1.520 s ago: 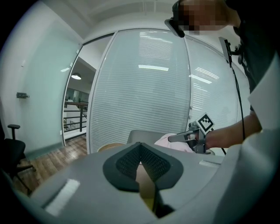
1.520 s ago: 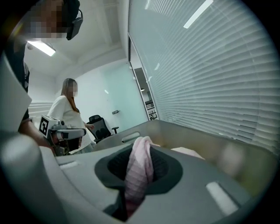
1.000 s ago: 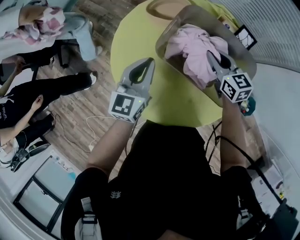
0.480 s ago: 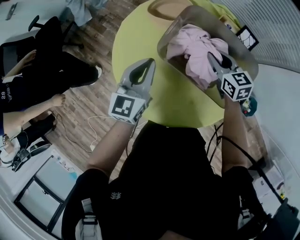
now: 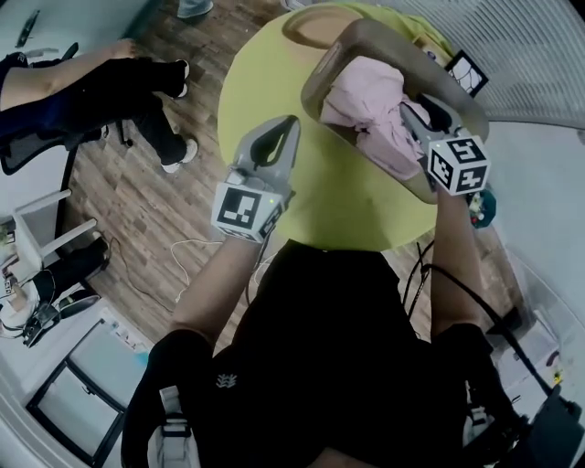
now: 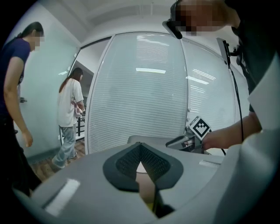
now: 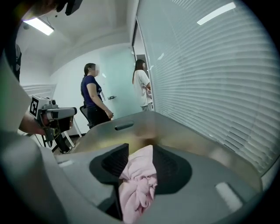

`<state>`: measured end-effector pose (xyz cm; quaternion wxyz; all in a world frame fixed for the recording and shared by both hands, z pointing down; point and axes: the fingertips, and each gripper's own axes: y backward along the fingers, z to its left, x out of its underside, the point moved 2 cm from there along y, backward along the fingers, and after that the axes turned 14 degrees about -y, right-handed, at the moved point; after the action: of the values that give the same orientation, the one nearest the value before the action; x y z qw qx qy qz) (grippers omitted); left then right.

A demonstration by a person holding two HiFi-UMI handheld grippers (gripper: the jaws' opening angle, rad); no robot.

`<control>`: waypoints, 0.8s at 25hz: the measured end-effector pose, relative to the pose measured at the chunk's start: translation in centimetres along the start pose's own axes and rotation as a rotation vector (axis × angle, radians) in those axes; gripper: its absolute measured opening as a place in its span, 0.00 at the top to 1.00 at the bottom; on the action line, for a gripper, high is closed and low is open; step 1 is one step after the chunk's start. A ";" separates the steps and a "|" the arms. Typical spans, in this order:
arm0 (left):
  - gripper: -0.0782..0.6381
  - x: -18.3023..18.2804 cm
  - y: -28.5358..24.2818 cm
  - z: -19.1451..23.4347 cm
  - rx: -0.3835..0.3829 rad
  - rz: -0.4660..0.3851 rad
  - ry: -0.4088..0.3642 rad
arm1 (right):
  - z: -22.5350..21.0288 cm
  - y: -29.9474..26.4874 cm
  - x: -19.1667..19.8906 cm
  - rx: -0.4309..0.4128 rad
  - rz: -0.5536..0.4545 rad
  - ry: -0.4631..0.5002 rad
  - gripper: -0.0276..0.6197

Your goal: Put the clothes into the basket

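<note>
The round yellow-green bench carries the grey basket on its far right side. The pink clothes lie bunched inside it, so to my eye the drop is as good as made. The right gripper hangs tilted down over the basket. Its fingers have just been opening and stand apart, with a fold of the pink cloth between them that looks loose rather than pinched; a release, I'd say. The left gripper hovers over bare bench, fingers together on nothing, seemingly just kept out of the way. The basket's floor is hidden under the cloth, part of its near wall sits behind the right gripper, and a tan rounded thing at the bench's far edge is cut off.
</note>
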<state>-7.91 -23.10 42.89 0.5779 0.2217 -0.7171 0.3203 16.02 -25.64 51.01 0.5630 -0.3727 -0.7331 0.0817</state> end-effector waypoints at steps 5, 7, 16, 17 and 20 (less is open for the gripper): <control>0.88 -2.1 1.3 0.1 -0.001 -0.041 -0.016 | 1.8 2.7 -1.4 0.012 -0.076 0.000 0.69; 0.88 -3.0 1.9 0.3 -0.005 -0.057 -0.023 | 2.6 4.1 -2.2 0.009 -0.137 -0.001 0.69; 0.88 -5.4 3.6 0.5 -0.027 -0.107 -0.046 | 5.5 10.5 -4.5 -0.007 -0.427 0.019 0.72; 0.88 -5.7 3.8 0.4 -0.027 -0.113 -0.049 | 6.0 11.2 -4.7 -0.005 -0.449 0.024 0.72; 0.88 -6.9 4.3 0.1 -0.027 -0.130 -0.057 | 7.8 13.1 -4.6 -0.009 -0.486 0.038 0.75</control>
<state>-9.36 -20.51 35.33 0.5797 0.2691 -0.7217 0.2659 15.51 -16.99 37.67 0.5783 -0.1892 -0.7908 -0.0665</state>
